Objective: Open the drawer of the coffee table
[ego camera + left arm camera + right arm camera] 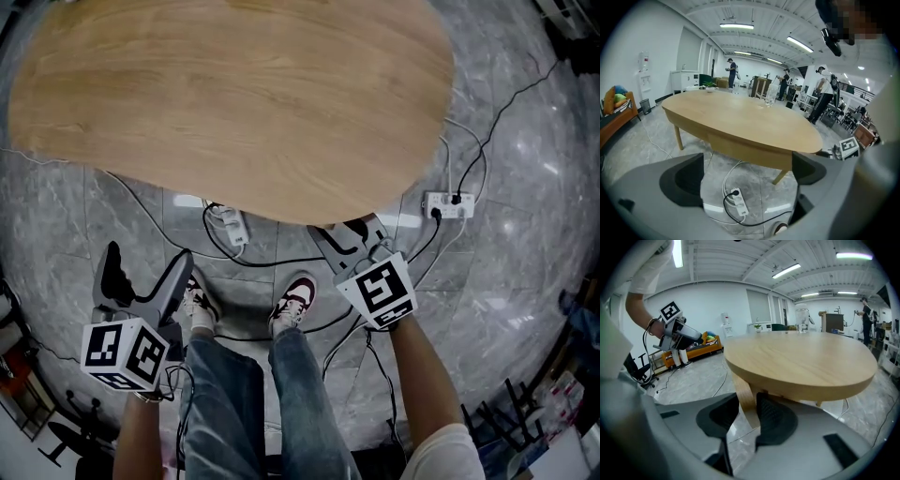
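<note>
Plainly, the oval coffee table (234,103) runs lengthwise left to right, its near edge just ahead of both grippers. Left gripper (747,161) gapes wide over a power strip (739,200). Right gripper (747,404) is nearly closed, a table leg (740,385) in the gap, perhaps pinched. Open floor (525,281) lies beyond the table's right end.

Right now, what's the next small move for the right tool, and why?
Probably close the right tool fully before pulling. A wooden strip under the table edge stands between its pads, but I can't tell that they press it yet. The left tool is open and empty.
</note>
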The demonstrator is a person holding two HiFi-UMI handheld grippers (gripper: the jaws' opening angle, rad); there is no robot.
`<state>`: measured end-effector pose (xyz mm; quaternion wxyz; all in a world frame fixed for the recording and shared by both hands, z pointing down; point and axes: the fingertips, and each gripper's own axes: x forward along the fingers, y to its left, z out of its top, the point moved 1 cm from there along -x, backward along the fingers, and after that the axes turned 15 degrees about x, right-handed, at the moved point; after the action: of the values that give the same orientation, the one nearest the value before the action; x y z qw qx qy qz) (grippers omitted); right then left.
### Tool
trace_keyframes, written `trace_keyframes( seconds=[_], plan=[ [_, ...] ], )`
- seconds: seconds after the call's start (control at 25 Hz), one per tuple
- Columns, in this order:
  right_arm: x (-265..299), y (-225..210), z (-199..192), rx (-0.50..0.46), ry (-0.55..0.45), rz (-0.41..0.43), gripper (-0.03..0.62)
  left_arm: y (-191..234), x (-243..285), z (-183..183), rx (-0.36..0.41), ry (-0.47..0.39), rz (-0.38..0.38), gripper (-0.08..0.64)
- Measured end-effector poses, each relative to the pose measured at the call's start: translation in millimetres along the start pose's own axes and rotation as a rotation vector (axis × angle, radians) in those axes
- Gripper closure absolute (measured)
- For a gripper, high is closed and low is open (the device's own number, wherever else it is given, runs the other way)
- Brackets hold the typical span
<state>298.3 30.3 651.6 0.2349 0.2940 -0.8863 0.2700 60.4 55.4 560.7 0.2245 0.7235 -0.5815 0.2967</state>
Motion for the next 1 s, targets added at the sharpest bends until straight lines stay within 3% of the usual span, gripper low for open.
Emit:
trace_keyframes(
  seconds=[0.44,0.8,1.0],
  plan=[
    [-4.0,12.4,-7.7,-0.044,0.035,0.003,0.483,7.4,-1.9,-7.1,-0.019,0.008,0.007,-0.016],
    [-6.4,16.4,-9.2,-0.163,0.103,0.026,0.502,18.4,-8.3,-18.8,-0.044,0.026,0.017,-0.017],
    [-14.5,33.1,-15.2,-0.160,0.118,0.052,0.503,24.9,-10.5,-24.3,-0.055,0.026,0.029,-0.016]
  ],
)
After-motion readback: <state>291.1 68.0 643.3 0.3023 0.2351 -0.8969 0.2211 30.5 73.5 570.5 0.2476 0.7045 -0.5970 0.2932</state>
